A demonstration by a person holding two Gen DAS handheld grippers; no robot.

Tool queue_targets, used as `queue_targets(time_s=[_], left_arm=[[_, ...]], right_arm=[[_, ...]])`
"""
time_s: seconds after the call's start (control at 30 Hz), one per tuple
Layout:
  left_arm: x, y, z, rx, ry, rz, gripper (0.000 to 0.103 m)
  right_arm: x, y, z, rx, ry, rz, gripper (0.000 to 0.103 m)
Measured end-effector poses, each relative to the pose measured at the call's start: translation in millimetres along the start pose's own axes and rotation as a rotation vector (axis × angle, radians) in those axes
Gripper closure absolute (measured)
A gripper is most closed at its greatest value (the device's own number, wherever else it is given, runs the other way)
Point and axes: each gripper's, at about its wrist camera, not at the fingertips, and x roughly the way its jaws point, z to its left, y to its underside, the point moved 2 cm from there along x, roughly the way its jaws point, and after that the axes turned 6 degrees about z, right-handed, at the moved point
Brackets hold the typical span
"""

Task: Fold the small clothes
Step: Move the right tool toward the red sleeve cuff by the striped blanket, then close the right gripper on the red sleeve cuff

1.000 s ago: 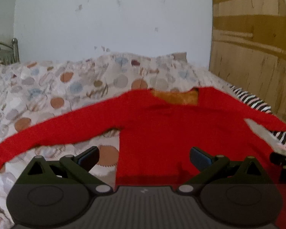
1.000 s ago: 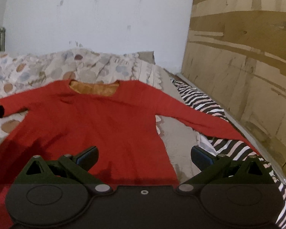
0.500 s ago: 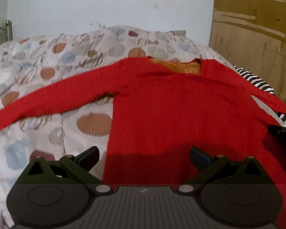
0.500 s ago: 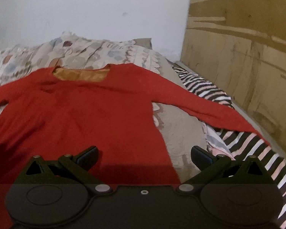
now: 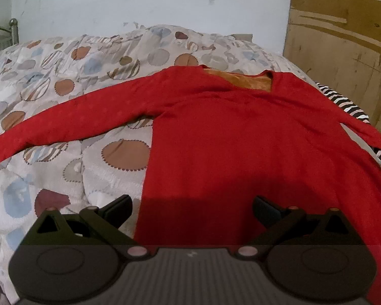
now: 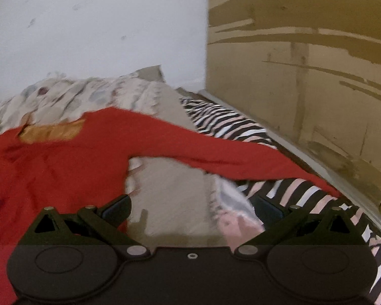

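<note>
We see the red top [image 5: 241, 137] spread flat, front up, on the dotted quilt [image 5: 63, 81], its right sleeve [image 6: 228, 157] reaching over a striped cloth [image 6: 228, 124] near the wood panel [image 6: 304, 76]. Our left gripper [image 5: 192, 204] hovers over the hem and our right gripper [image 6: 192, 204] near that sleeve, both with fingers spread and holding nothing. We judge that a pinch there could catch the striped cloth or the soft quilt too, dragging it into the fold.

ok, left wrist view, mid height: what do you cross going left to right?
Spotted quilt → red sweater's sleeve → sweater body → striped cloth → wood panel.
</note>
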Motion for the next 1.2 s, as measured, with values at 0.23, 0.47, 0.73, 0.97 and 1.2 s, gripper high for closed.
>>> queue_targets(time_s=[0.23,0.47,0.73,0.97,1.2], left_arm=[[1.8,-0.4,0.1,0.006,-0.002,0.001,0.000],[8.4,0.9,-1.9,0.010,-0.008,0.028,0.000],[15.4,6.4,-3.2,0.012,-0.003,0.065,0.000],[15.2,6.4,-2.5,0.003,0.003,0.071,0.000],[15.4,6.7,-2.7,0.010,0.006,0.072,0.000]], right_arm=[[42.0,-17.7,-19.4,0.018,-0.001,0.016,0.000],[68.2,-13.6,-31.0,0.110,-0.001,0.056,0.000],[75.1,0.3,-47.4,0.224,-0.011,0.075,0.000],[94.0,-9.1,-99.3,0.571,0.051,0.055,0.000],[127.5,-18.3,-136.2,0.942,0.042,0.050,0.000]])
